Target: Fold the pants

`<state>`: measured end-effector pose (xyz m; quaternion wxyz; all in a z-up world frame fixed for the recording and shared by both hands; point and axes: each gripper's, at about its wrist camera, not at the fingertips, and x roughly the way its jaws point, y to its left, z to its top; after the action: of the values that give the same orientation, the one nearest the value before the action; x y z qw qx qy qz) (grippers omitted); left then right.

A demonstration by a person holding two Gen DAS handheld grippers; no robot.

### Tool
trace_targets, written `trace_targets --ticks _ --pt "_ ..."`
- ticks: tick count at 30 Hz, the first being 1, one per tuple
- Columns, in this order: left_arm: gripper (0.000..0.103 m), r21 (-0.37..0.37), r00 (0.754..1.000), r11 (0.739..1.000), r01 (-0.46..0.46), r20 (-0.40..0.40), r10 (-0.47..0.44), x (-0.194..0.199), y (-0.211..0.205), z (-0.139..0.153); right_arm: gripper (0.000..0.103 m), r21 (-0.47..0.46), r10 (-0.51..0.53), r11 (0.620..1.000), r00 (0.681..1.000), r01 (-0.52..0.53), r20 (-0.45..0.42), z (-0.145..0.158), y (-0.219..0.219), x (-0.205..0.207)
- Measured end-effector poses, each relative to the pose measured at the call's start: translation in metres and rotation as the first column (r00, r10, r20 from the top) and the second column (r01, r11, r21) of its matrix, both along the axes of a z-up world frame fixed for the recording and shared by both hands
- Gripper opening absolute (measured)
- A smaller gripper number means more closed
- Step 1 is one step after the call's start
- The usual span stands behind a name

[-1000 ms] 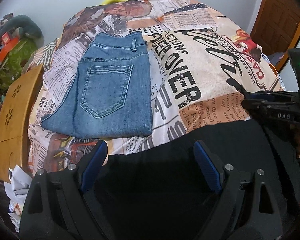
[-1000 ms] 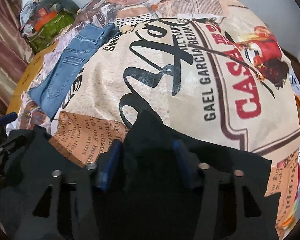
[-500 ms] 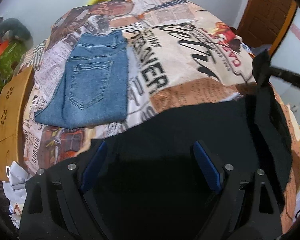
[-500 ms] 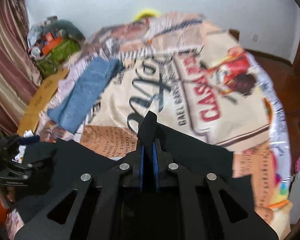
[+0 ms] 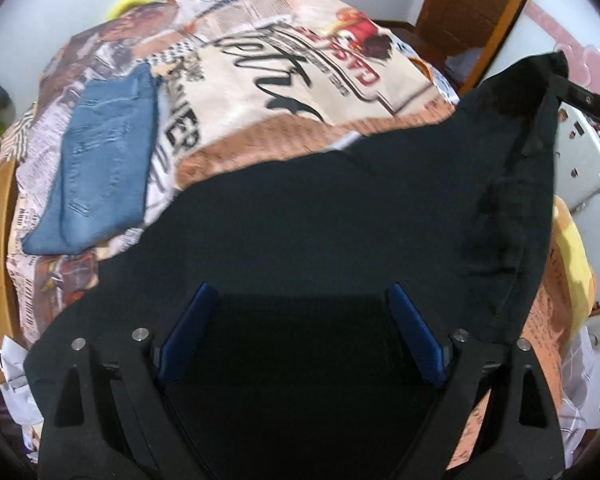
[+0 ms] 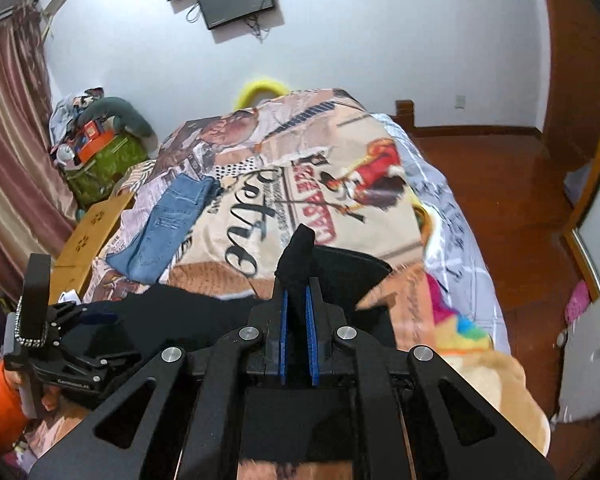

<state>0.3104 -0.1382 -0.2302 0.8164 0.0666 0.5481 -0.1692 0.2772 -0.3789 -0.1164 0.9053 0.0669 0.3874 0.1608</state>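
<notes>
bed (image 6: 340, 200) | right tool (image 6: 296, 300) pinching black pants (image 5: 340, 220) edge | jeans (image 5: 104, 168) apart

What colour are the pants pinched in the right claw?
Black. The pants show best in the right wrist view, pinched in the right claw.

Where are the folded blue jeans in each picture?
Left wrist view: the folded blue jeans lie at the left, on the printed bedspread, up and left of the black pants.
Right wrist view: the jeans sit left of the middle, small and farther away.
Shared landmark: the big black lettering printed just right of the jeans.
</notes>
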Motion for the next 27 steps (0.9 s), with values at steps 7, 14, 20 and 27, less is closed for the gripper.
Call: trace_targets --ticks 7,14,20,27 --pt "0.091 0.035 1.000 0.999 0.011 -0.001 -0.010 -0.009 -0.020 -0.005 0.007 0.008 -0.051 0.999 0.996 0.052 -0.073 -0.033 -0.025 -0.029" --pt "0.094 0.059 1.000 0.998 0.005 0.017 -0.006 -0.014 -0.024 -0.006 0.007 -0.019 -0.095 0.995 0.981 0.093 -0.166 -0.079 -0.033 -0.050" --pt "0.094 0.069 1.000 0.998 0.005 0.027 -0.007 -0.017 -0.027 -0.005 0.012 -0.043 -0.135 0.991 0.966 0.129 -0.220 -0.103 -0.033 -0.059" --pt "0.094 0.070 0.999 0.998 0.008 0.041 -0.011 -0.022 -0.026 -0.002 0.042 -0.121 -0.207 0.976 0.940 0.180 -0.271 -0.110 -0.034 -0.062"
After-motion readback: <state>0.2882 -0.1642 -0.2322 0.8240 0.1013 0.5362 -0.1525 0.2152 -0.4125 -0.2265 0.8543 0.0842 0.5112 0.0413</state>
